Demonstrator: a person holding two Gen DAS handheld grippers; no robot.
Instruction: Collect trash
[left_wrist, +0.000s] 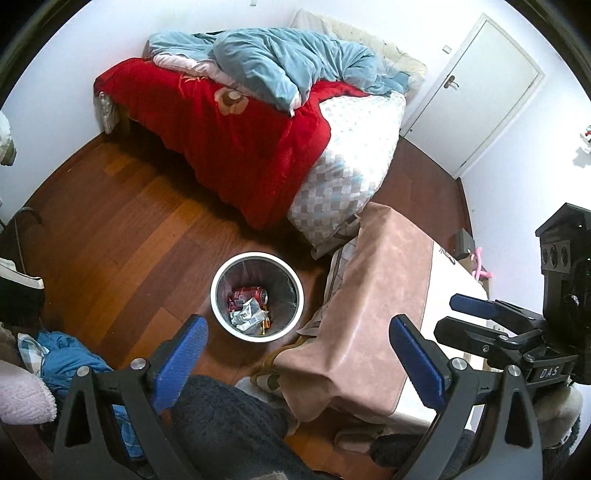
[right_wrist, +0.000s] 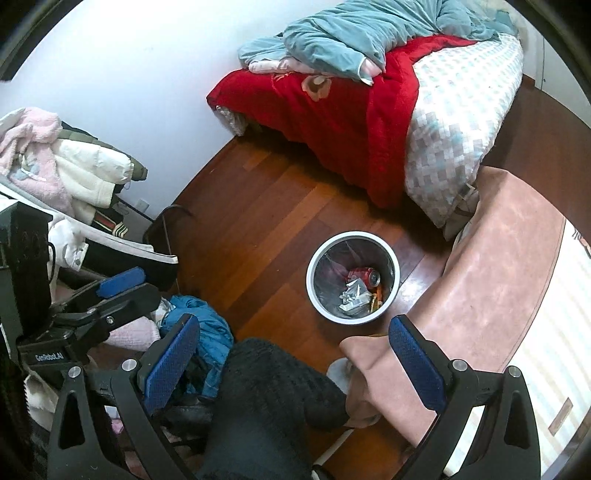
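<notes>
A white-rimmed waste bin (left_wrist: 231, 284) (right_wrist: 325, 273) stands on the wooden floor between the bed and the table. Inside lie a red drink can (left_wrist: 255, 293) (right_wrist: 365, 277) and crumpled wrappers (left_wrist: 247, 314) (right_wrist: 354, 295). My left gripper (left_wrist: 299, 362) is open and empty, held high above the floor just short of the bin. My right gripper (right_wrist: 295, 363) is also open and empty, at a similar height. Each shows in the other's view: the right gripper (left_wrist: 469, 317) over the table edge, the left gripper (right_wrist: 122, 288) at the left, over the clothes.
A table under a pinkish cloth (left_wrist: 369, 295) (right_wrist: 498, 258) stands right of the bin. Behind it is a bed with red and blue blankets (left_wrist: 258, 140) (right_wrist: 351, 103). Clothes are piled at the left (right_wrist: 66, 166) (left_wrist: 70, 350). A person's dark fuzzy leg (left_wrist: 229, 417) (right_wrist: 266, 398) is below me.
</notes>
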